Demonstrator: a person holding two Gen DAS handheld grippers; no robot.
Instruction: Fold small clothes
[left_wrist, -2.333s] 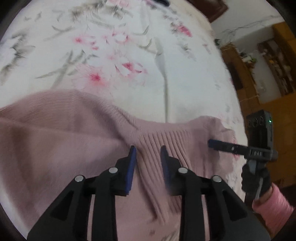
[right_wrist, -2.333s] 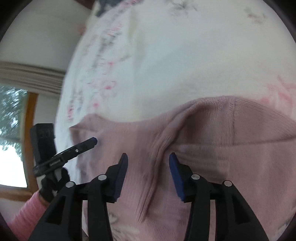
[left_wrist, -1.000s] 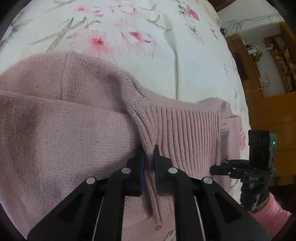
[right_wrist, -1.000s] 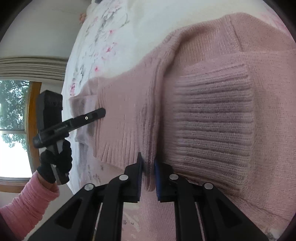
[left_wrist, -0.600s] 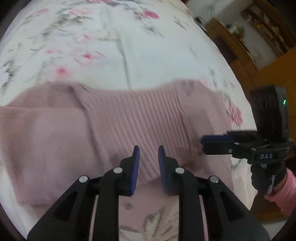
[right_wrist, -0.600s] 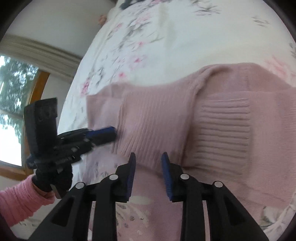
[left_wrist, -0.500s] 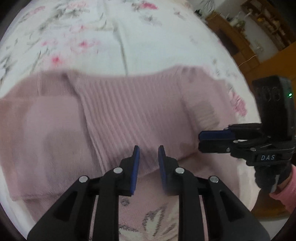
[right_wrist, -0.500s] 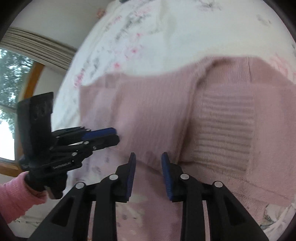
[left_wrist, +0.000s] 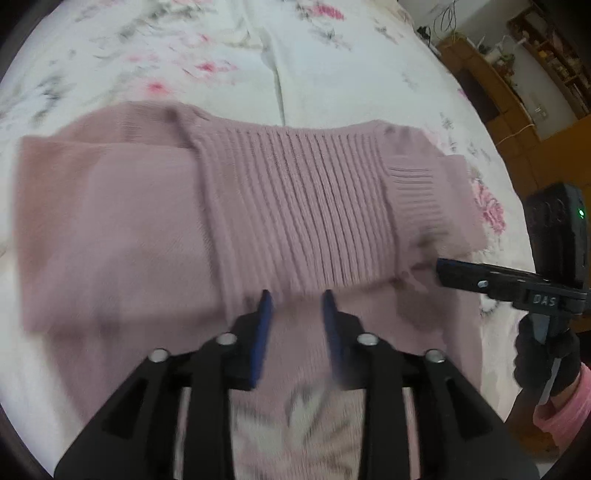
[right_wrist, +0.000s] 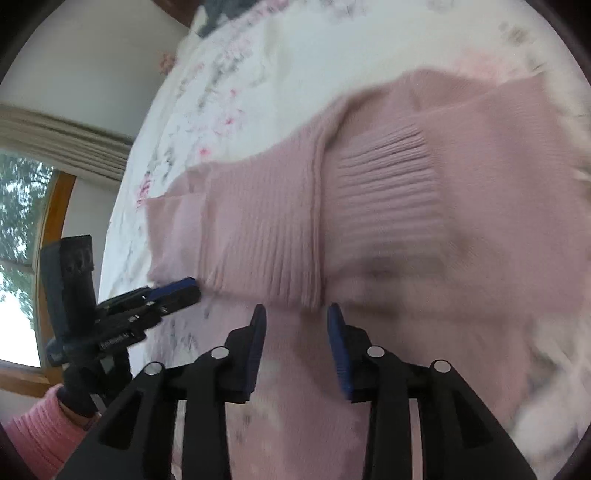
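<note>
Both grippers, left (left_wrist: 296, 301) and right (right_wrist: 296, 315), have let go of the hem and hang apart and empty; the sweater (left_wrist: 229, 206) lies folded on the bedspread (left_wrist: 332, 66) (this fold looks done, another likely remains).

The ribbed sweater (left_wrist: 295, 206) is dusty pink. Under it, the bedsheet (left_wrist: 332, 74) is white with pink blossoms and grey-green leaves. Both grippers are black with blue pads (right_wrist: 336, 328). The person's sleeve (right_wrist: 33, 432) is brighter pink, the glove (left_wrist: 546, 362) black.
</note>
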